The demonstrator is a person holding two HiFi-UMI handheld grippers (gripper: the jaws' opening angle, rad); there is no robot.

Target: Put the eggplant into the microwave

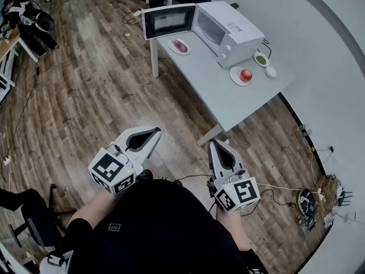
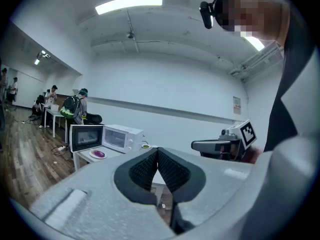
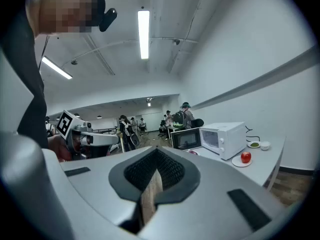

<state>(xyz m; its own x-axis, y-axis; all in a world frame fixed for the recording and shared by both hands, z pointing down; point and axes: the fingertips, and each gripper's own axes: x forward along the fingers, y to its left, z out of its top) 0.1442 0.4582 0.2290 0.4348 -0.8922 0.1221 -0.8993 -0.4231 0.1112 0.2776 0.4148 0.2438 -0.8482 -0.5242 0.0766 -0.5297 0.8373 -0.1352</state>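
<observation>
In the approach step, the left hand-held gripper point(image 1: 153, 132) and right hand-held gripper point(image 1: 216, 145), both closed and empty, must reach the far desk point(image 1: 219, 93) and open around the eggplant point(image 1: 181, 46).

The room was brightly and evenly lit from above. A ceiling tube light point(image 2: 129, 3) was blown out to pure white in the left gripper view (a second tube point(image 3: 143, 34) was likewise clipped in the right gripper view). A pale sheen was laid across the wooden floor point(image 1: 85, 44), and shadows were kept soft. Strong fisheye bending was seen in every view, with black vignetted corners in both gripper views. The close shells of the left gripper point(image 2: 157, 148) and right gripper point(image 3: 156, 148) were rendered soft and grainy.
</observation>
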